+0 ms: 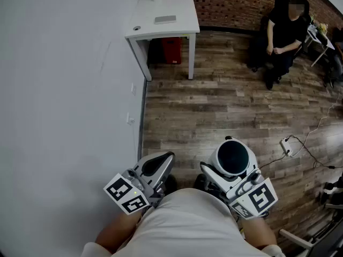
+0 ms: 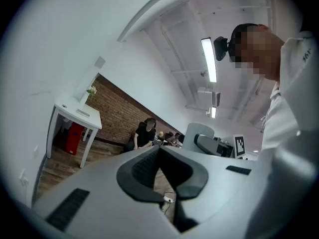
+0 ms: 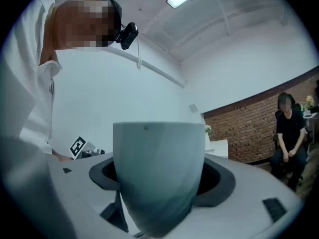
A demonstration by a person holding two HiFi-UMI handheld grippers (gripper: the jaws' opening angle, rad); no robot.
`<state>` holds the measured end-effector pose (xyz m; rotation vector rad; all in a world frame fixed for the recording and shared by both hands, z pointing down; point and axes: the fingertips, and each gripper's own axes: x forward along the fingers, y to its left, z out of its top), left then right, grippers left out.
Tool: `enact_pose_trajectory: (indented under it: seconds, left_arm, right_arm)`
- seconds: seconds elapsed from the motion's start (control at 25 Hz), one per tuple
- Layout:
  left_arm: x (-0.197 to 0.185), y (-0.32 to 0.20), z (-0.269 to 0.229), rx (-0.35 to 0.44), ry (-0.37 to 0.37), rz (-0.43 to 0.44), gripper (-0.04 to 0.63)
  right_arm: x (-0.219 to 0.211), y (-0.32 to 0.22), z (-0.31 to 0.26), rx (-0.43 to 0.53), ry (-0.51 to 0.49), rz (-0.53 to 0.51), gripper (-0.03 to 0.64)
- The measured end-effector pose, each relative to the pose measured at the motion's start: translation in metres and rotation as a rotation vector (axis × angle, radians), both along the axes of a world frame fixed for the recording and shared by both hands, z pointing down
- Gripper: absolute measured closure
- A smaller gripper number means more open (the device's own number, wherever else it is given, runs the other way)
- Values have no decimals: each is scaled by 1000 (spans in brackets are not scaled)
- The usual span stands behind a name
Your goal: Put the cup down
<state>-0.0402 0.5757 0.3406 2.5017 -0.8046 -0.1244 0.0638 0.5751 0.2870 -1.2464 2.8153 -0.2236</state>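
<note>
Two hand-held grippers are held level over the wooden floor (image 1: 225, 106). The left gripper (image 1: 163, 162) is seen with its jaws drawn together and nothing between them. The right gripper (image 1: 231, 169) is clamped, jaws spread wide, on the one white cup (image 1: 233, 155), which is carried upright in the air with its mouth up. Further off, one white table (image 1: 177, 7) is set against the pale wall (image 1: 64, 90) with one red bin (image 1: 172, 50) beneath it, and one seated person (image 1: 283, 33) is seen by the brick wall (image 1: 236, 4).
</note>
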Motion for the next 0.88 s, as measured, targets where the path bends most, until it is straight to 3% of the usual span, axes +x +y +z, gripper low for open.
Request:
enact_pose_trajectory:
  seconds: [0.48,0.88]
  left_arm:
    - [-3,8,0,-3,-12,14,591]
    - [-4,6,-1,28,-80,-20,590]
  right_arm:
    - [-3,9,1,-6,-28,3,230]
    - [3,3,5,-38,-43,14,230]
